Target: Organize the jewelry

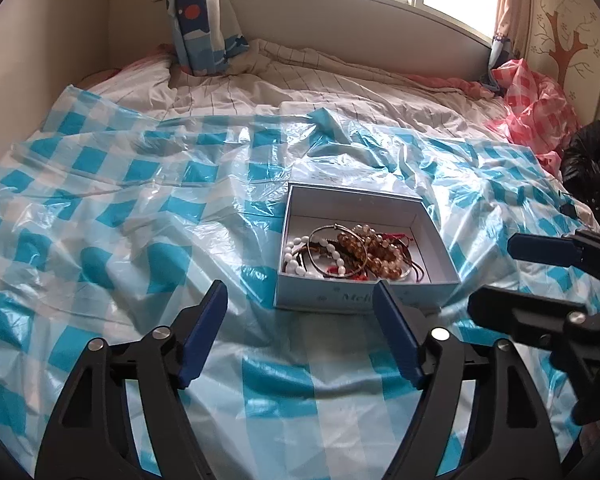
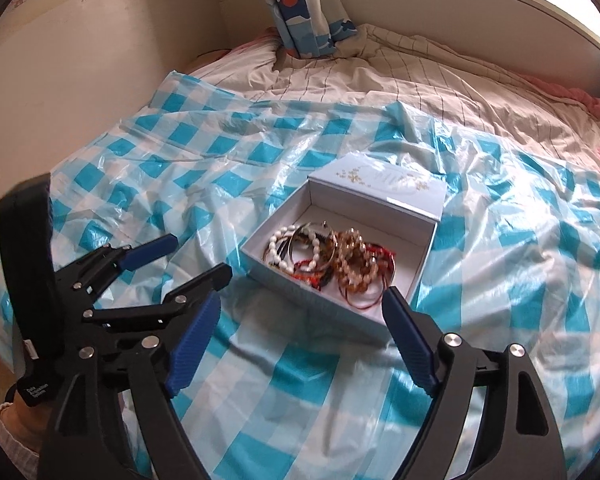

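sheet (image 1: 100, 184): glossy plastic | box (image 1: 288, 240): matt card | bangle (image 1: 340, 232): shiny metal

Both wrist views angled down over the bed, near, sharing the open box (image 1: 366, 292) (image 2: 332, 300).

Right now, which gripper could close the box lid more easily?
Probably the right gripper. Its view shows the box just ahead, with the lid lying open behind. The left gripper is also open and empty, so it's close.

Blue-check plastic sheet (image 1: 100, 208), curtain (image 1: 198, 20), pink bag (image 1: 532, 104).
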Demonstrator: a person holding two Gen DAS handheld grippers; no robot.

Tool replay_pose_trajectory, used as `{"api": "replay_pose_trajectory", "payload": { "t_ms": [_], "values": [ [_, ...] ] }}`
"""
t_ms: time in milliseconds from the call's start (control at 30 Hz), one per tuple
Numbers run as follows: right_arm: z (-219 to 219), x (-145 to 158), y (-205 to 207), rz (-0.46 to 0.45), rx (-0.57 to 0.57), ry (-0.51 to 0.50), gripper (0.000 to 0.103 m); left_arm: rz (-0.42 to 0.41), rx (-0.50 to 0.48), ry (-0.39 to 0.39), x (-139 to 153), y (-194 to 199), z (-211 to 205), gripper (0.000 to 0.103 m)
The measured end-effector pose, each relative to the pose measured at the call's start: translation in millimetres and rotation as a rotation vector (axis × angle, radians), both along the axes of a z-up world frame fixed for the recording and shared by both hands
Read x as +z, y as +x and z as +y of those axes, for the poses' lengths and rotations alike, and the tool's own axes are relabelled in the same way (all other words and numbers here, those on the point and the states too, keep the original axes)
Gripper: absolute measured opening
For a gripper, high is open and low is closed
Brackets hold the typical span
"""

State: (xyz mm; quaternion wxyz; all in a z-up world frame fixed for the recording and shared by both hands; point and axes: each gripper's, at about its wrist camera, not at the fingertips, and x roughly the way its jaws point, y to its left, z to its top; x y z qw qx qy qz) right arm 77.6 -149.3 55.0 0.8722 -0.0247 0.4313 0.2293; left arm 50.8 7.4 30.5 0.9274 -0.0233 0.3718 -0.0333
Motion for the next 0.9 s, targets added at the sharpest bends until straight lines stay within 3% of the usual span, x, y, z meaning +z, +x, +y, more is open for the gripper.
{"api": "replay_pose_trajectory", "payload": {
  "t_ms": [467,900],
  "values": [
    [-0.1,-9.7,-55.5,-0.001,-0.070,0.031,0.082,0.020,-0.007,0.019,-8.2,-61.4,-0.2,0.079],
    [-11.8,-18.4,-78.1,-0.039,-0.153,0.033,0.093,-0.001,-0.021,0.052,-5.8,-71.1,-13.2,0.088]
  ]
}}
